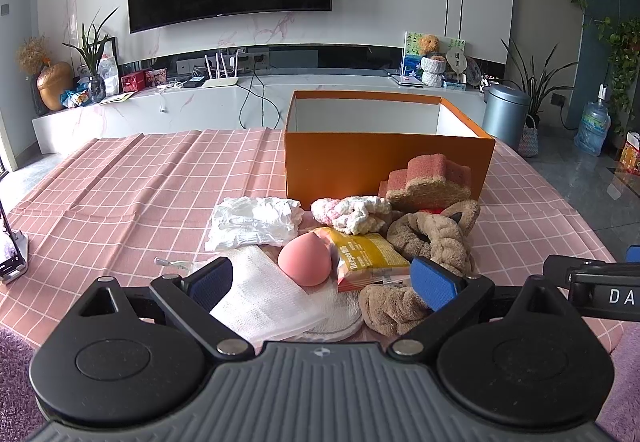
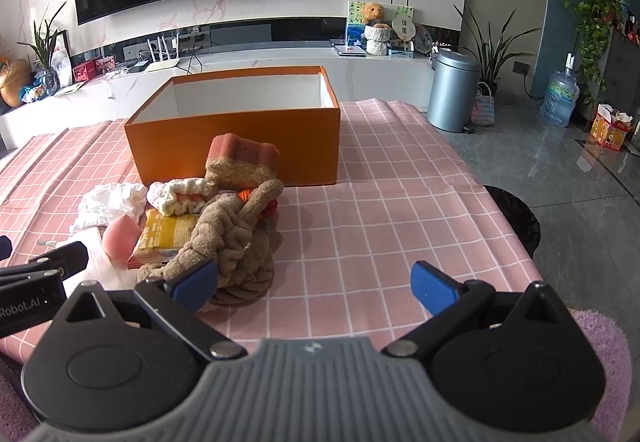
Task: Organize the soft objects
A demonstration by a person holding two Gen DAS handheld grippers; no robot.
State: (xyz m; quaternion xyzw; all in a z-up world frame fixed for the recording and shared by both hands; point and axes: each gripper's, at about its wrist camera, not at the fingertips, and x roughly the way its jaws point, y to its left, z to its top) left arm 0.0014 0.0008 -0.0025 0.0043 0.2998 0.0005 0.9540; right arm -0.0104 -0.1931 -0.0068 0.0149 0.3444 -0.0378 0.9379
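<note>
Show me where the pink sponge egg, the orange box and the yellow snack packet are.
pink sponge egg (image 1: 306, 260), left wrist view, middle of its rounded body.
orange box (image 2: 236, 141), right wrist view, its front wall.
yellow snack packet (image 1: 370, 252), left wrist view, middle of its printed face.

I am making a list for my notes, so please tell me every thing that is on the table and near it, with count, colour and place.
box: 1, orange outside, white inside, open, behind the pile
sponge: 1, pink and tan, leaning at the box front
knitted piece: 1, white and pink, before the box
fuzzy headband: 1, brown, right side of the pile
makeup sponge: 1, pink, pile centre
snack packet: 1, yellow, right of the makeup sponge
crumpled white piece: 1, white, left of the pile
gauze: 1, white, nearest edge
tablecloth: 1, pink check, covers the table
bin: 1, grey, on the floor
left tool: open, over the gauze
right tool: open, beside the headband
</note>
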